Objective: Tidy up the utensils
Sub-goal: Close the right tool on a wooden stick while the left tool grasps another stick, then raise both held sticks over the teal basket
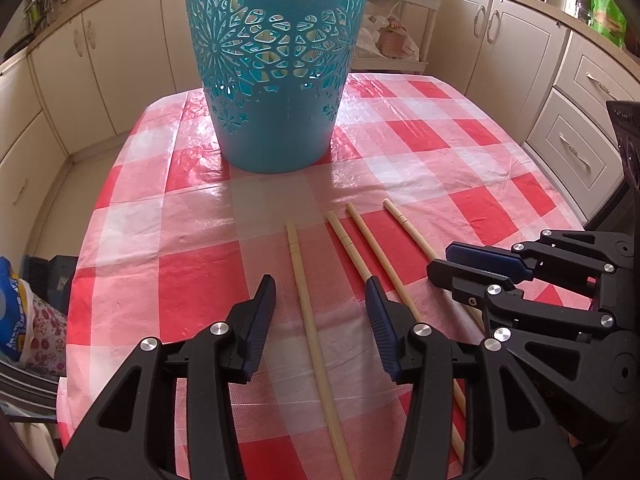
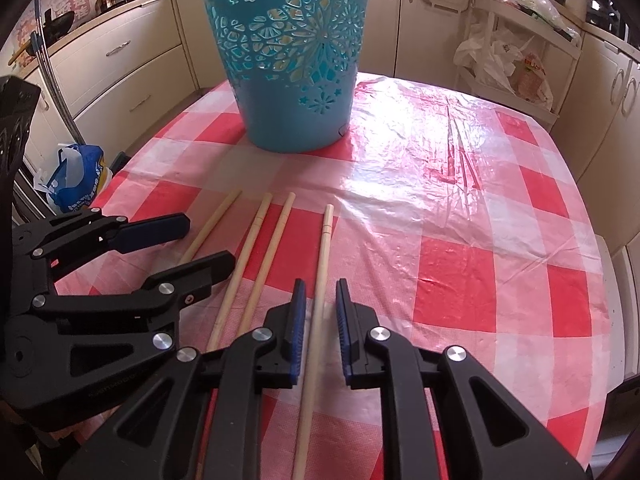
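I'm holding the left gripper [image 1: 322,300] w/ jaws spread astride the leftmost chopstick [image 1: 306,300], not pinching. Right gripper [image 2: 320,304] jaws are sitting narrow around the rightmost chopstick [image 2: 323,248], gaps showing. All four are lying on the bench [image 1: 460,208] near the bucket [image 1: 276,64]. Risk: stick rolling, or nudging its neighbour.

Left tongs [image 1: 320,292] open; right tongs [image 2: 321,294] narrowly parted, both angled down.

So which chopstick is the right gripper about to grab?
Find the blue basket on the checked tablecloth. Four chopsticks lie in front of it. It is the rightmost chopstick, lying alone between the right gripper fingers.
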A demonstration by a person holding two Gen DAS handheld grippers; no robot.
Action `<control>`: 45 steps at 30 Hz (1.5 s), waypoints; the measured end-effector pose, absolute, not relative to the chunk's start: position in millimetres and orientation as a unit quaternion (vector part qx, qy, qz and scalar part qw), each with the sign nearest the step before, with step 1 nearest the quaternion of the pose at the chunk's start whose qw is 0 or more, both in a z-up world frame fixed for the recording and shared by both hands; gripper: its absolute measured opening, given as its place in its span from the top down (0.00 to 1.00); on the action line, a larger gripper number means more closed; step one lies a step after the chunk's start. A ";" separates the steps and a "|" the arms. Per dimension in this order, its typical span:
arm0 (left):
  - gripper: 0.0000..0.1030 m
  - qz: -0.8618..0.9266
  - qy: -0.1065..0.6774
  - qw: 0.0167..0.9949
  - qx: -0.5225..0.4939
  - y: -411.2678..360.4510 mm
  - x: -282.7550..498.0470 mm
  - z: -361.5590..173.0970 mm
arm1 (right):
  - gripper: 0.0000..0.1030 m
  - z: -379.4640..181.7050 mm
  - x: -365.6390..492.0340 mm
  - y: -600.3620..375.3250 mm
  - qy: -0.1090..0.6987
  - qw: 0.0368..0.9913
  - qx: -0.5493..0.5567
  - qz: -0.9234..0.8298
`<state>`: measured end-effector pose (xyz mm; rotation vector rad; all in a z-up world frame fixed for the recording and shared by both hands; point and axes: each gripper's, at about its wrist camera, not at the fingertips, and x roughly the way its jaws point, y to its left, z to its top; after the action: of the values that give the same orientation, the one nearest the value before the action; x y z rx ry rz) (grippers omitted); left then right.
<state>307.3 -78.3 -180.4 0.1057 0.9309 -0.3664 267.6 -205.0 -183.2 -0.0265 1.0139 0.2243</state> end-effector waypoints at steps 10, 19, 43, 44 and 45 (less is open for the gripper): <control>0.94 -0.172 0.448 0.876 0.053 -76.3 306.6 -180.4 | 0.94 -183.3 264.3 -201.4 0.477 0.871 -0.010 0.112; 0.95 -0.189 0.379 0.905 -0.040 -42.1 293.7 -140.8 | 0.94 -164.0 258.7 -248.6 0.438 0.862 0.211 0.143; 0.95 -0.200 0.146 0.956 -0.154 -2.1 310.4 24.3 | 0.94 11.5 305.3 -253.4 0.155 0.928 0.293 0.169; 0.95 -0.199 0.141 0.957 -0.158 -2.4 315.0 27.0 | 0.94 14.7 312.0 -253.2 0.146 0.929 0.295 0.168; 0.95 -0.199 0.136 0.957 -0.161 -2.5 317.9 29.0 | 0.94 17.8 317.7 -252.8 0.139 0.930 0.296 0.167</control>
<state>317.9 -2.5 29.0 -0.3258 0.2764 -0.4031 317.7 -252.8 17.8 0.6064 0.2847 0.3421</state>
